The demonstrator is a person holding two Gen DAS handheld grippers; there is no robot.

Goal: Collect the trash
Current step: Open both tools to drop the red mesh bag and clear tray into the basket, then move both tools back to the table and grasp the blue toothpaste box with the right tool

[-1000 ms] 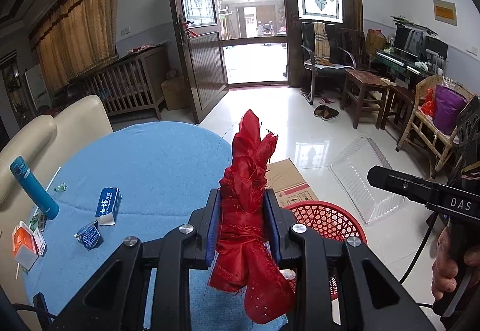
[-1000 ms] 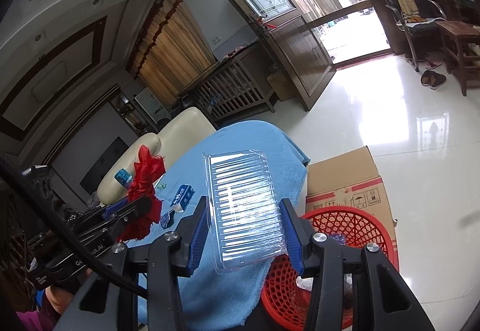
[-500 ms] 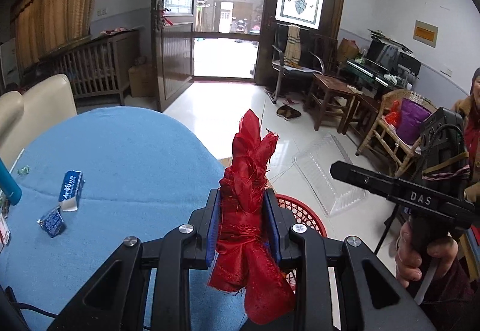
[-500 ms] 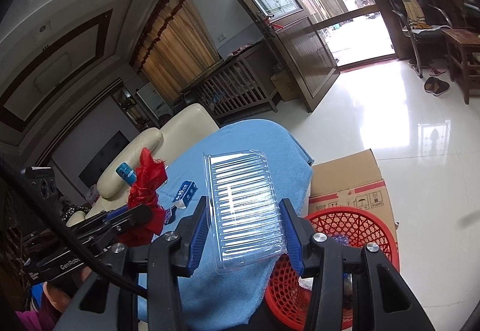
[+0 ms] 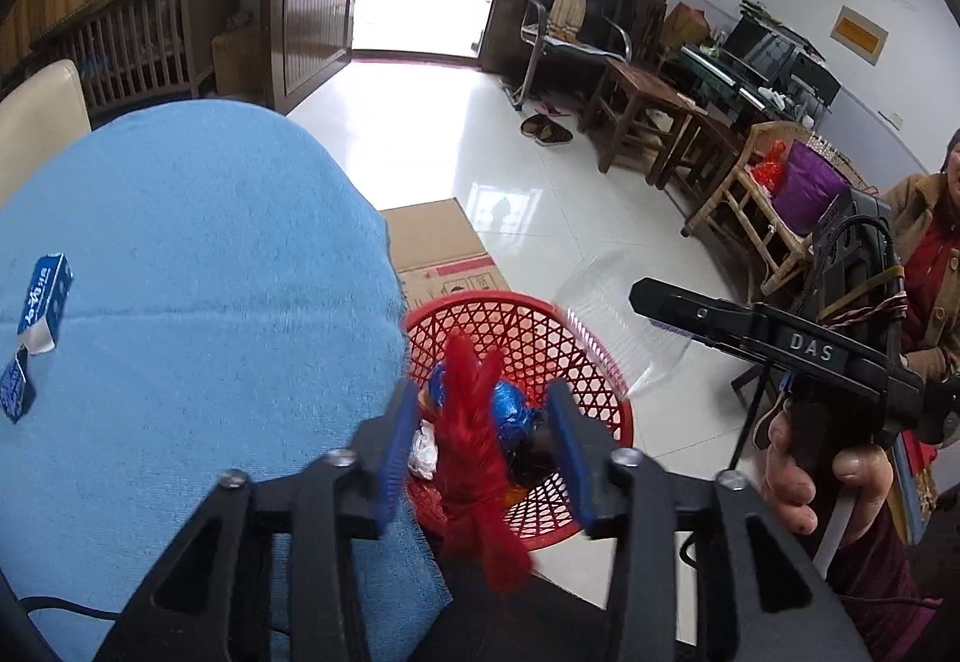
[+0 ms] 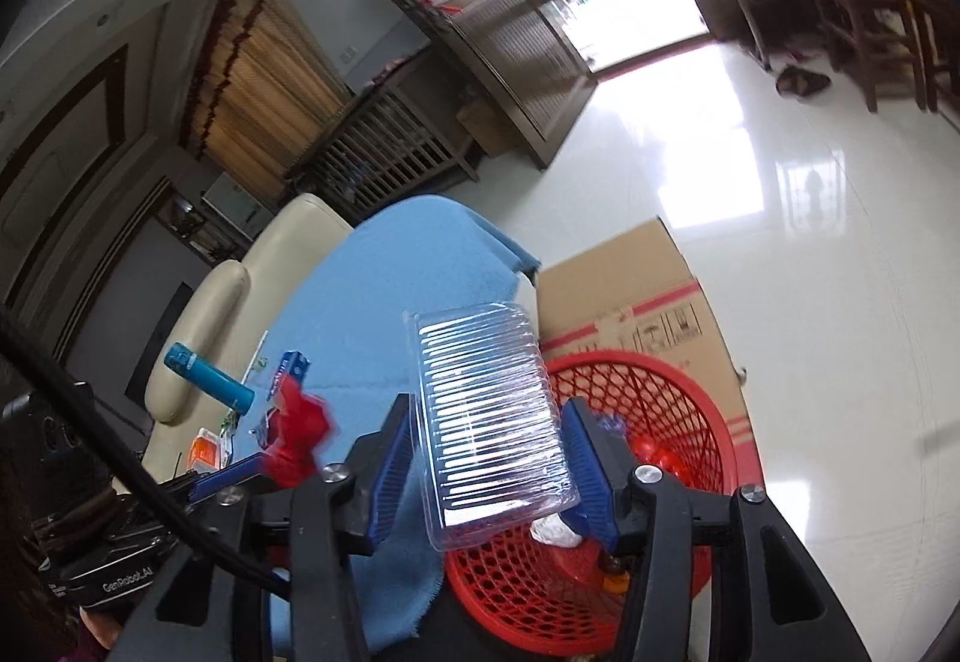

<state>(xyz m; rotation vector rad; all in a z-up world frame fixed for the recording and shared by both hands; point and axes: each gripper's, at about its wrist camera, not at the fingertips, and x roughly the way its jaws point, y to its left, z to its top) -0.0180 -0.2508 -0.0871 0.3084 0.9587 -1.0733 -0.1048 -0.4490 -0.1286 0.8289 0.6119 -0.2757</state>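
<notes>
My left gripper stands open over the red mesh basket. The red crumpled bag hangs blurred between its jaws, not squeezed. My right gripper is shut on a clear ribbed plastic tray, held over the basket's near rim. The tray also shows in the left wrist view, above the basket's right rim. Blue foil and other wrappers lie inside the basket.
The blue-clothed round table carries small blue-and-white cartons, a blue tube and an orange packet. A cardboard box stands behind the basket. Chairs and stools line the far right.
The left gripper has swung right and tilted down over the basket, and its jaws have opened, releasing the red bag. The right gripper with the tray has moved closer over the basket.
</notes>
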